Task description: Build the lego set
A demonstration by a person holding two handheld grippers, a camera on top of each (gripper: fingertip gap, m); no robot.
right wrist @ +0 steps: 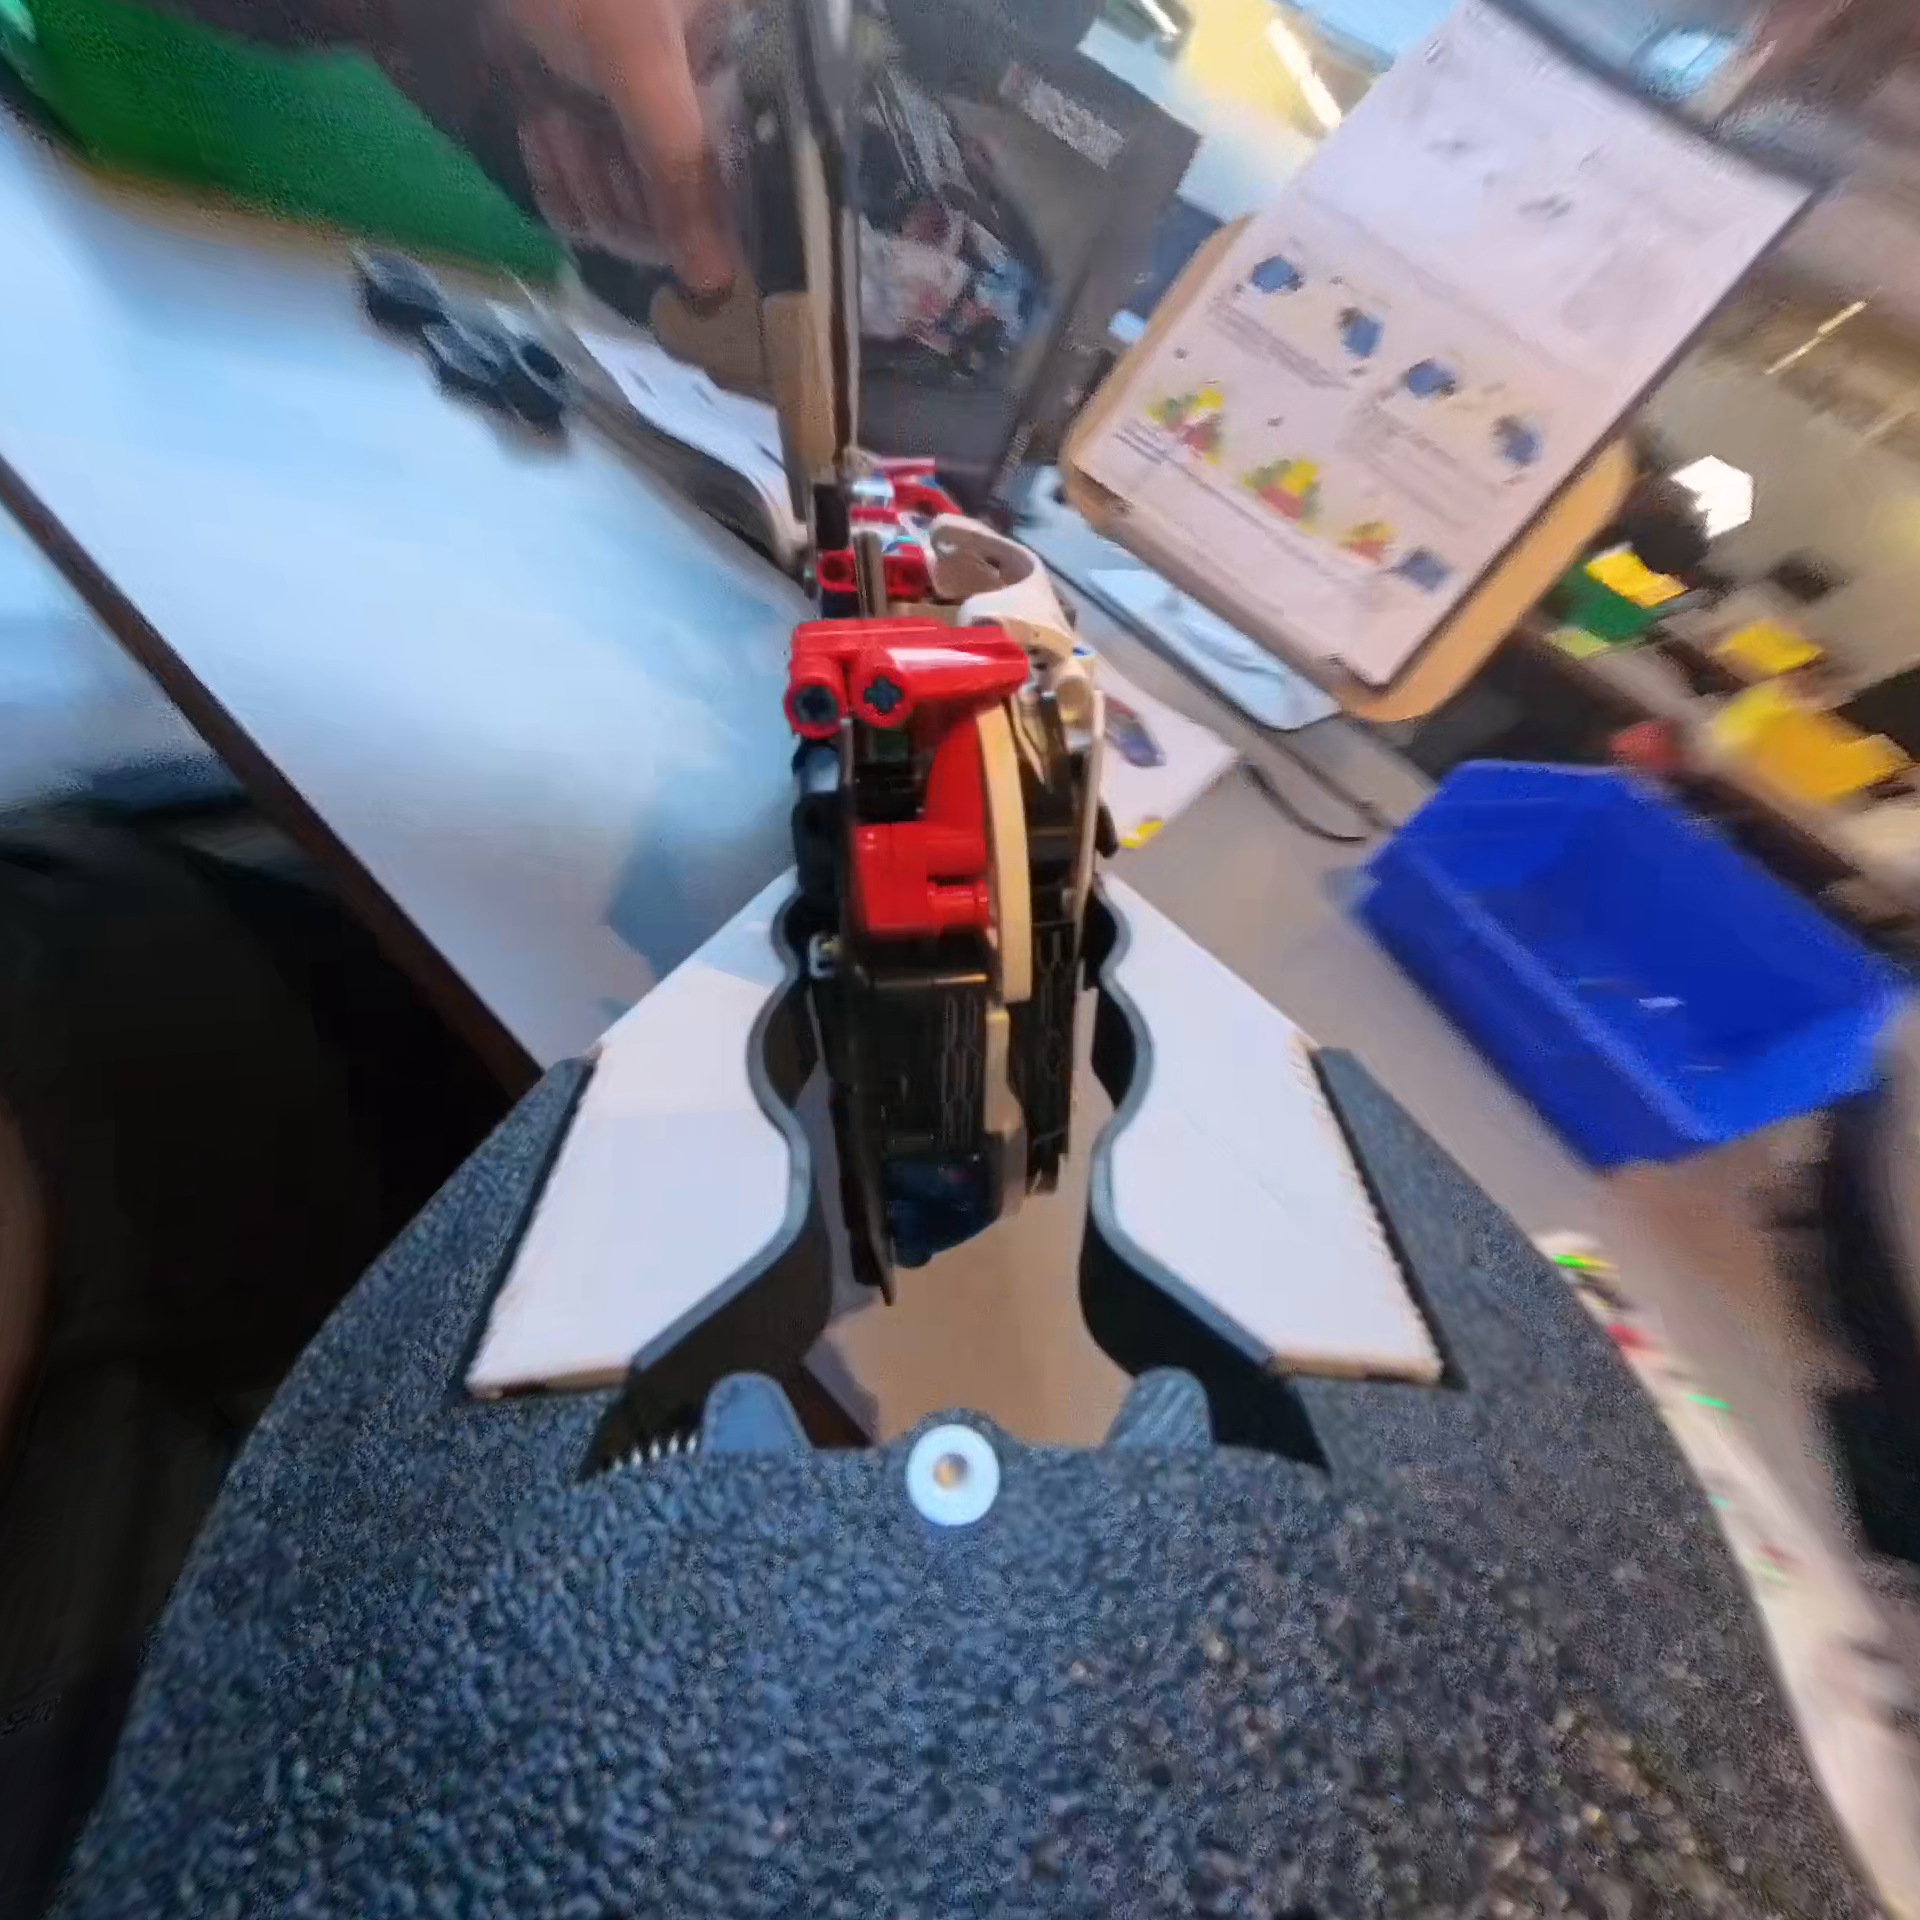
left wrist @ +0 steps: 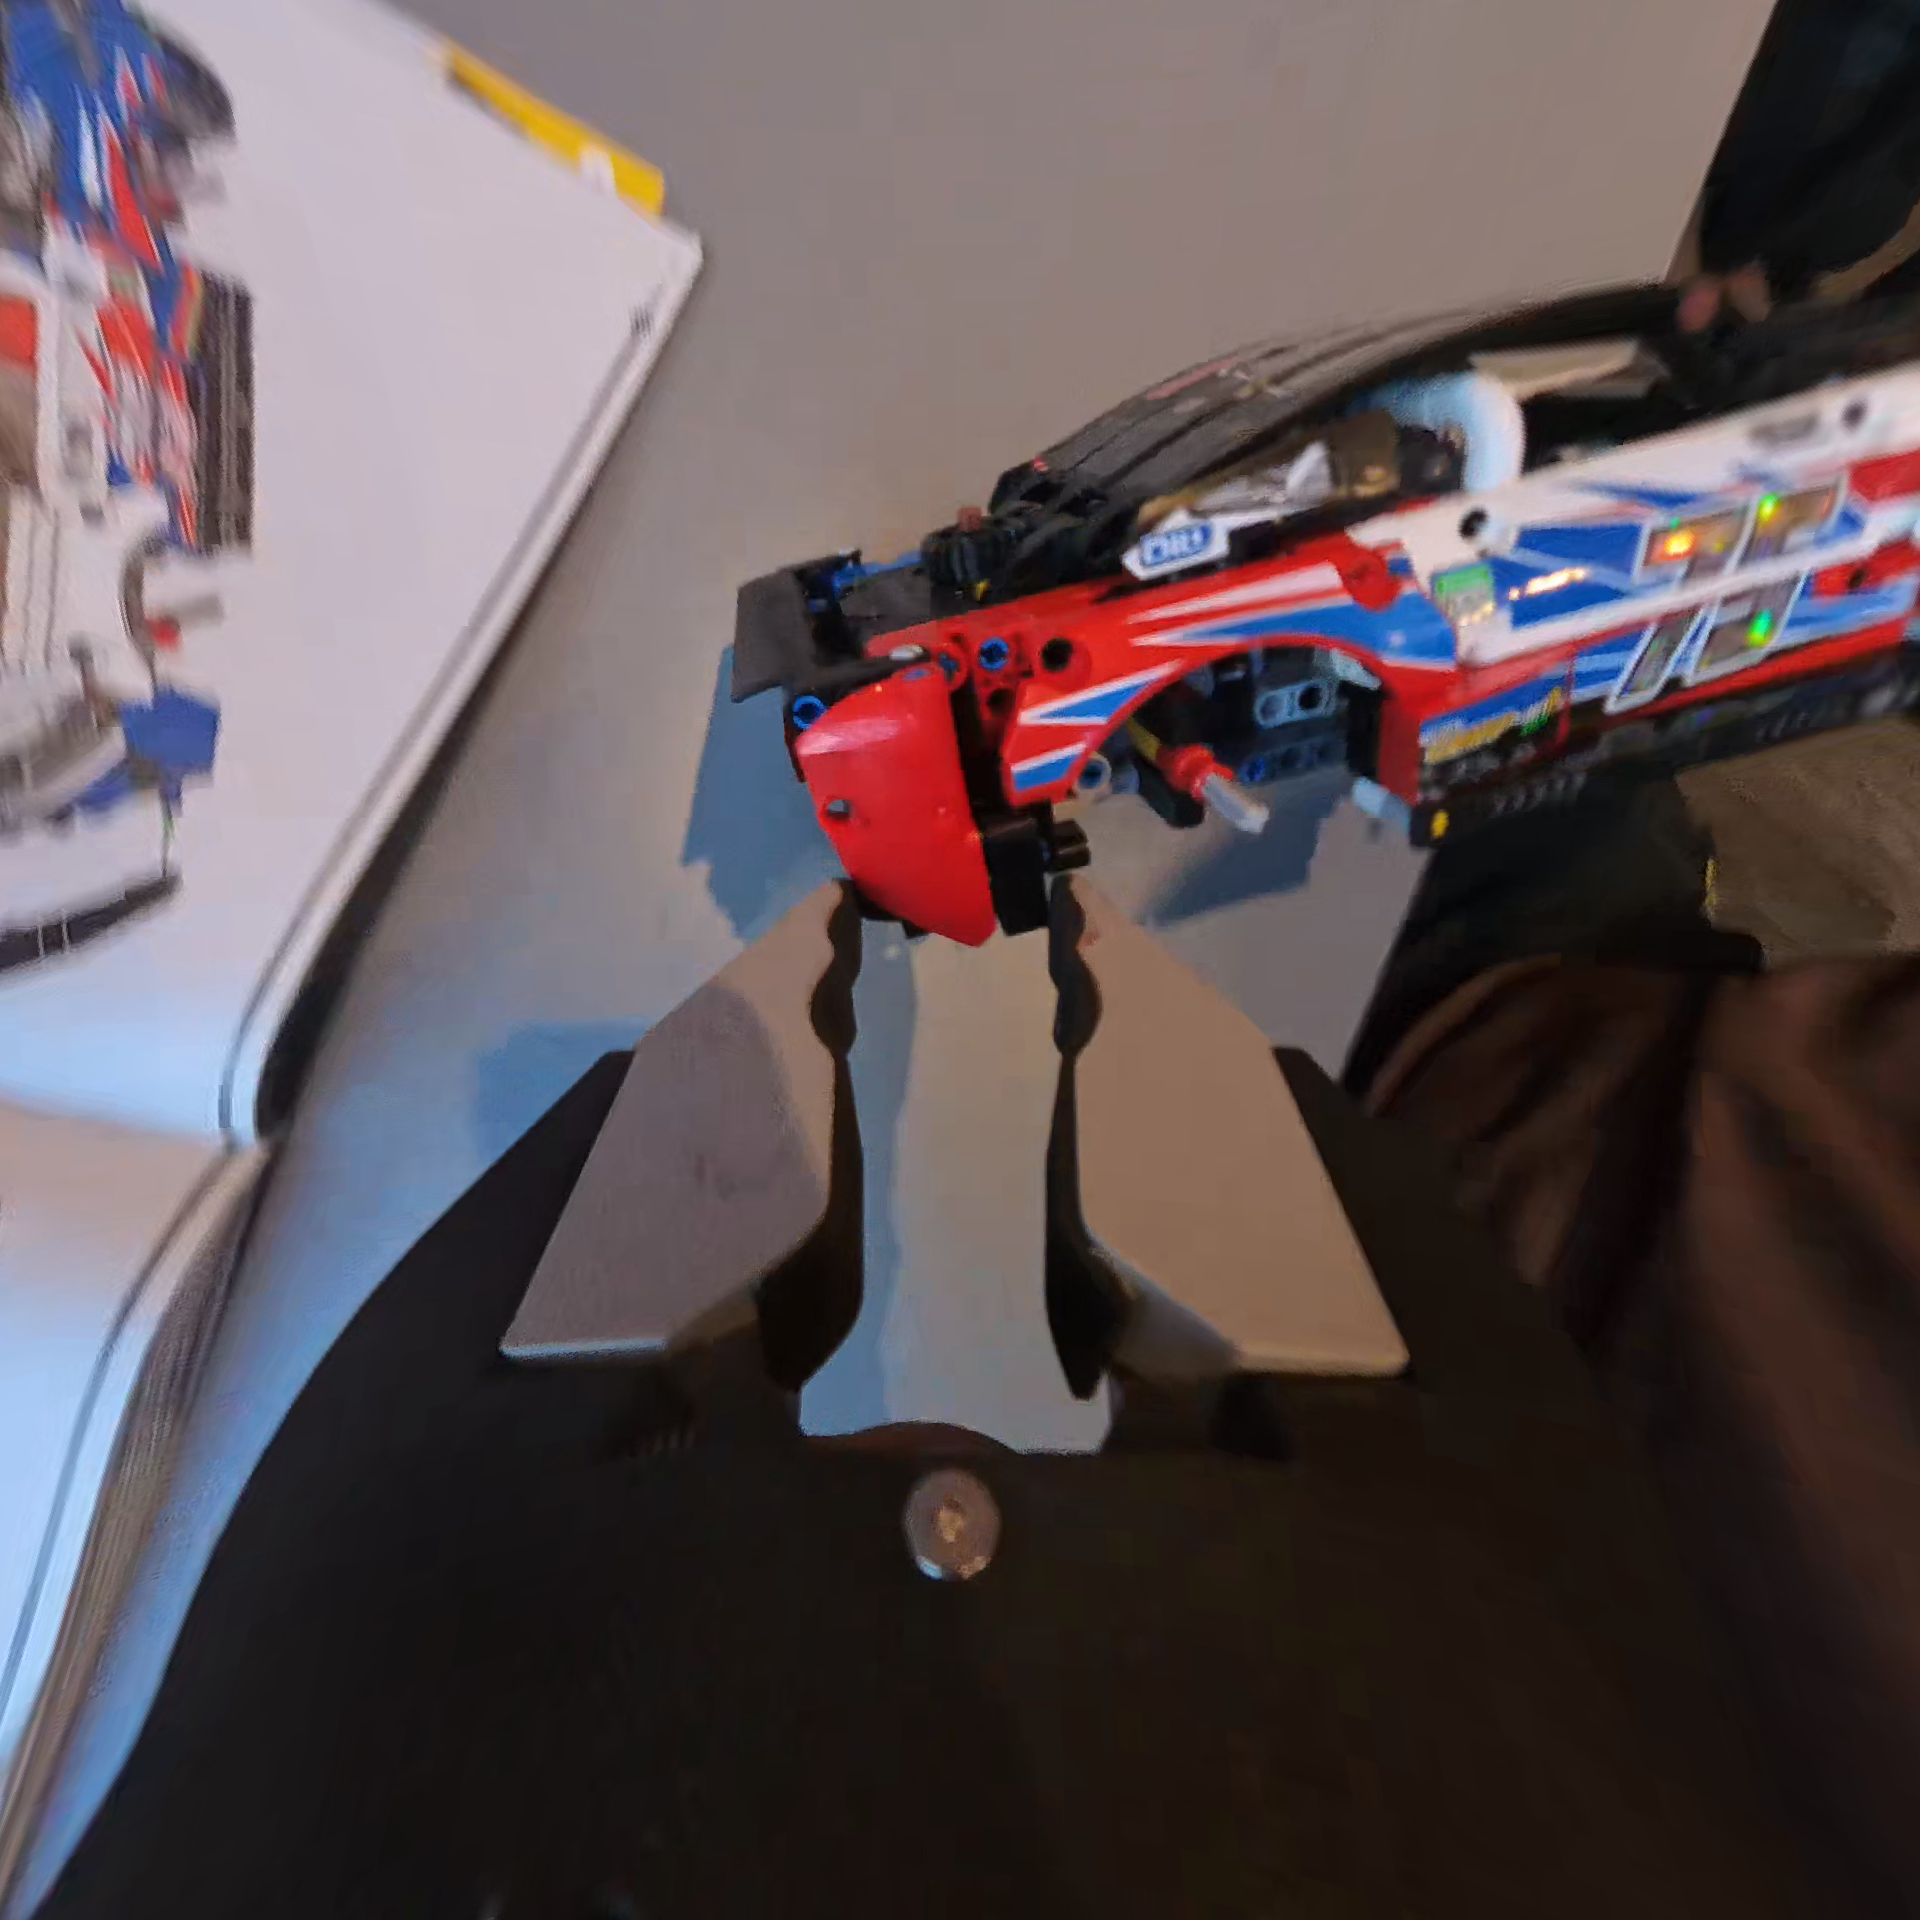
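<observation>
The right gripper (right wrist: 940,940) clamped the lego car (right wrist: 935,1018) end-on, while only the left view showed the left gripper (left wrist: 951,914) pinching its red nose (left wrist: 899,810).

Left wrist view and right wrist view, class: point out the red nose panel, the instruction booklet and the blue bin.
red nose panel (left wrist: 899,805), left wrist view, curved face.
instruction booklet (left wrist: 416,499), left wrist view, white page.
blue bin (right wrist: 1621,956), right wrist view, inner wall.

1. The left hand-held gripper (left wrist: 956,914) points forward. Its two fingers are close together and pinch the red and black end of the lego car (left wrist: 1351,623) at their tips.
2. The right hand-held gripper (right wrist: 940,935) points forward too. Its fingers are wider apart and squeeze the car's other end between them.
</observation>
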